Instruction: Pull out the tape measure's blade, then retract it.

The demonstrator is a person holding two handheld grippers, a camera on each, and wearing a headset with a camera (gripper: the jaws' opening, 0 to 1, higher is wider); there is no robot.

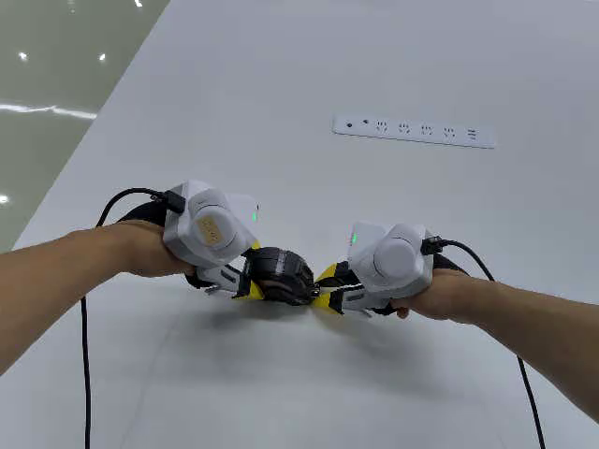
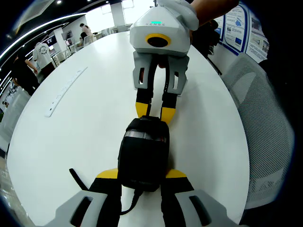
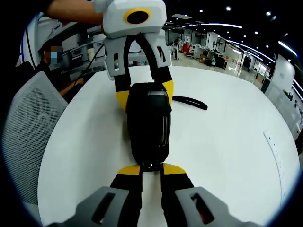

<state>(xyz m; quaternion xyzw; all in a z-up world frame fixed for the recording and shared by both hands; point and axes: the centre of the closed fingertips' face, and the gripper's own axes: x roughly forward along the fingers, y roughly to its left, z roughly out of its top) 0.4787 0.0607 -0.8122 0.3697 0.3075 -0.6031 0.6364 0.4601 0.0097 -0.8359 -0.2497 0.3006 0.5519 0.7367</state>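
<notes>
On a white workbench | tape measure sits between both grippers | left gripper clamped across its black case | right gripper pinched on the blade tip at its mouth | no blade drawn out: pull and retraction apparently both ahead.

Head view: the tape measure sits low over the counter (whether it touches cannot be told), between the left gripper at its left and the right gripper at its right. The left gripper's jaws stand at either side of its case, and the right gripper's jaws flank the opposite end. A power strip lies behind, well apart, toward the right. Right gripper view: a wrist strap trails from the case onto the counter.
</notes>
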